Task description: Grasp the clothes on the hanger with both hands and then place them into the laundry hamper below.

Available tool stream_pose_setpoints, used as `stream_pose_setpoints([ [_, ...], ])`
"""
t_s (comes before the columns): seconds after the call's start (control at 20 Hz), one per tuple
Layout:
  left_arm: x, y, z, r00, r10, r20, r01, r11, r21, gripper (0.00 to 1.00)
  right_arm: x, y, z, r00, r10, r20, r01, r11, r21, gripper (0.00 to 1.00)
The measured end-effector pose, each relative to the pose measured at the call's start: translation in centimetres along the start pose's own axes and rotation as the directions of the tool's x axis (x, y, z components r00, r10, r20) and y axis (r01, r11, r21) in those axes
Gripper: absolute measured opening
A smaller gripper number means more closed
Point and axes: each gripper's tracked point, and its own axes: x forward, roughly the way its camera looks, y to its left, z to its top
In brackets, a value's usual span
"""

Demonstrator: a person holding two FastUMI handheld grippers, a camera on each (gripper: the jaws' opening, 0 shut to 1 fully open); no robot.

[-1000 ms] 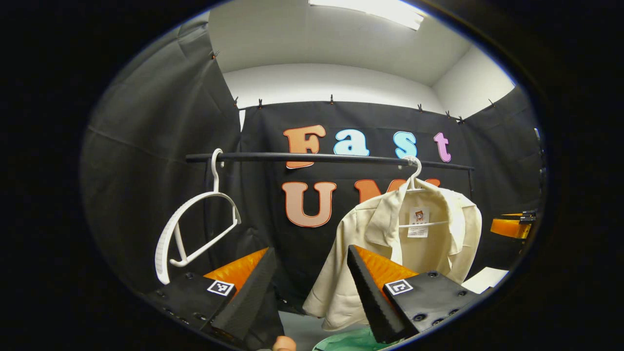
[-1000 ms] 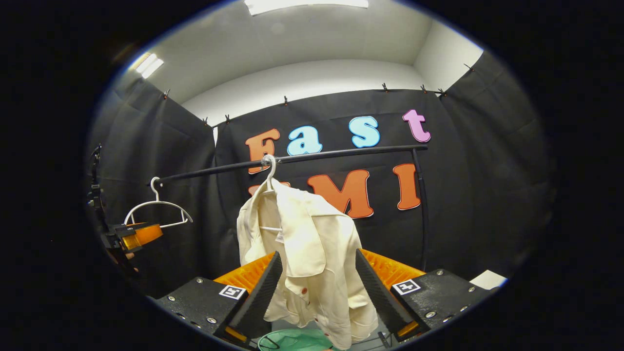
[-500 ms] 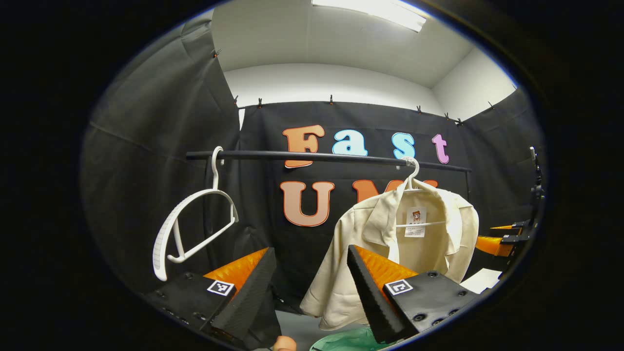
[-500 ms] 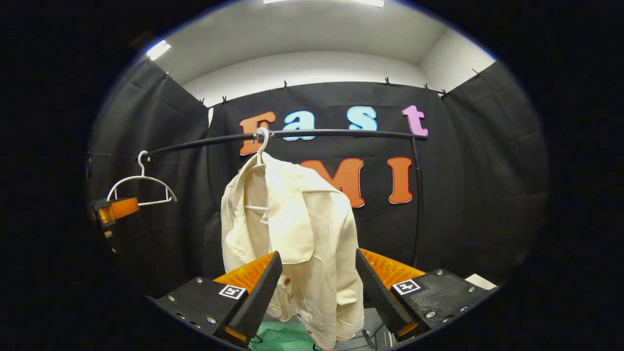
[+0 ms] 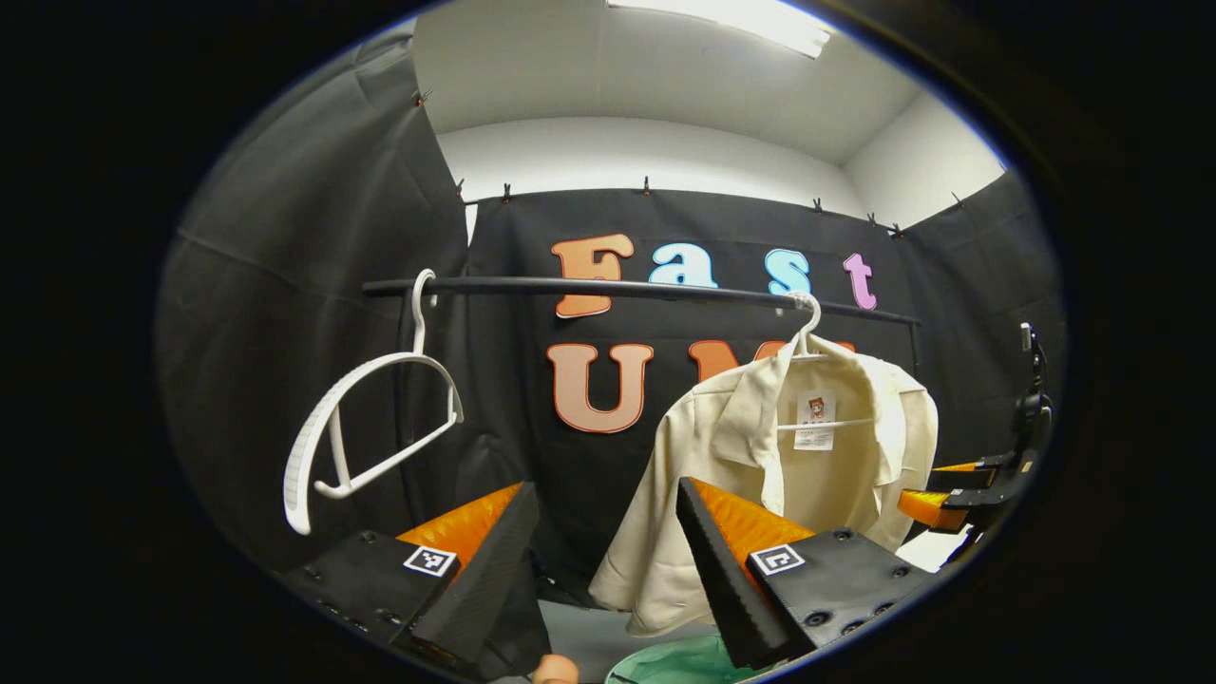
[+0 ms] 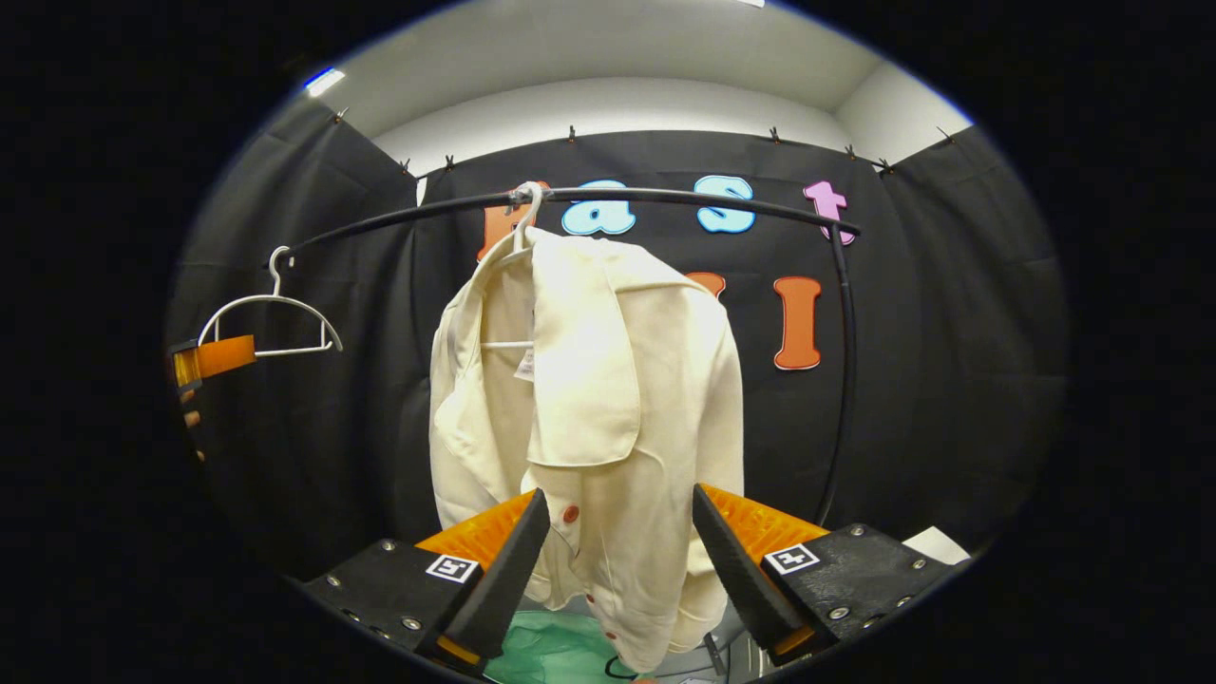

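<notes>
A cream shirt [image 5: 722,456] hangs on a white hanger [image 5: 806,323] from the black rail [image 5: 617,287], right of centre in the left gripper view. My left gripper [image 5: 605,489] is open, short of the shirt and to its left. In the right gripper view the shirt [image 6: 589,399] is large and central, and its lower front with buttons shows between the fingers of my open right gripper [image 6: 621,497]; I cannot tell whether they touch it. The green hamper [image 6: 551,655] lies below the shirt, with its rim [image 5: 665,665] at the bottom edge.
An empty white hanger [image 5: 370,418] hangs at the rail's left end [image 6: 266,313]. The rail's upright post [image 6: 841,380] stands right of the shirt. Something flat and white [image 6: 936,543] lies low at the right. The other gripper shows at each view's edge [image 5: 959,484] [image 6: 214,356].
My right gripper has moved closer to the shirt, which now looms larger and higher in its view. The left gripper has barely moved.
</notes>
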Motion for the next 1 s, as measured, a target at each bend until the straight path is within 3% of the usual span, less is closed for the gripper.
stream_pose_setpoints([
  [0.05,0.2,0.0,-0.1,1.0,0.003,-0.002,-0.003,1.0,0.0,1.0,0.3,-0.2,-0.3,1.0,-0.006,-0.002,0.006,1.0,0.004,0.94],
  [0.25,0.5,0.0,-0.9,1.0,0.003,-0.015,-0.003,1.0,0.006,0.96,1.7,-0.8,-1.4,0.999,-0.052,0.003,0.052,0.998,-0.026,0.94],
  [0.3,0.7,-0.2,-1.2,1.0,0.0,-0.022,0.0,1.0,0.005,1.0,2.0,-0.6,-1.6,0.999,-0.052,0.004,0.052,0.998,-0.033,0.94],
  [0.7,2.7,-1.0,-3.7,0.997,-0.009,-0.07,0.008,1.0,-0.005,0.96,4.3,2.4,-2.8,1.0,0.019,0.005,-0.019,0.999,-0.042,0.94],
  [1.0,4.8,-2.5,-5.7,0.996,-0.022,-0.086,0.021,1.0,-0.016,0.97,7.1,2.4,-3.2,1.0,-0.021,-0.002,0.021,1.0,-0.023,0.94],
])
